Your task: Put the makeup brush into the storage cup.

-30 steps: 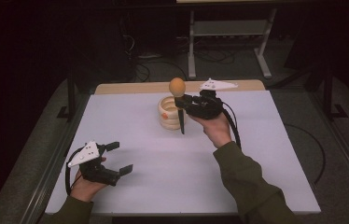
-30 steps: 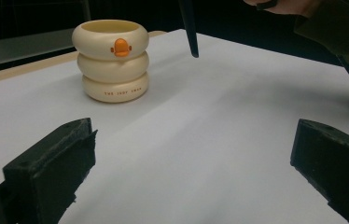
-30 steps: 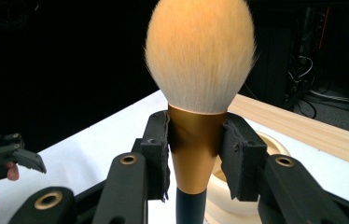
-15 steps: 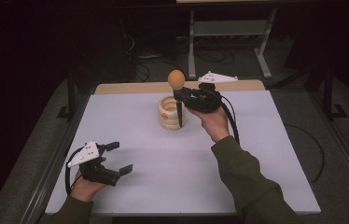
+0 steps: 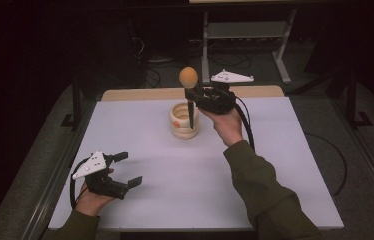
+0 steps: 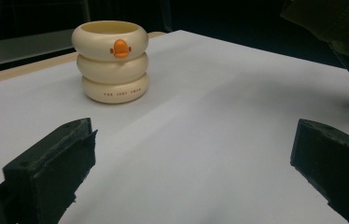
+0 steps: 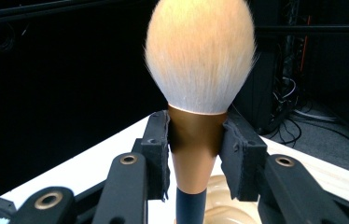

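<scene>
Work in hand: the person is holding a makeup brush [image 5: 189, 92] upright over the cream holder [image 5: 184, 120], so I judge the brush is either going into the holder or coming out of it; the pictures alone are not deciding which.
Done so far: the brush is gripped firmly and is standing vertical, its bristles up and its dark handle pointing down toward the mouth of the holder.
Left to do: the handle tip is hanging at about the rim in the high view; whether it is inside or only in front of the holder, I cannot tell. The brush is not resting in the holder by itself.
Right gripper [image 7: 195, 149]: its jaws are clamping the copper collar of the brush, one pad on each side, just under the bristles.
Left gripper [image 5: 123, 169]: it is lying low near the front left of the table [image 5: 285, 165], jaws standing wide apart, with nothing between them.
Holder position: it is standing at the far middle of the table, well apart from the left gripper; in the left gripper view its orange duck bill is facing the camera.
Count of brushes: one.
Count of holders: one, shaped as three stacked rings.
Count of grippers: two, one in each hand.
</scene>
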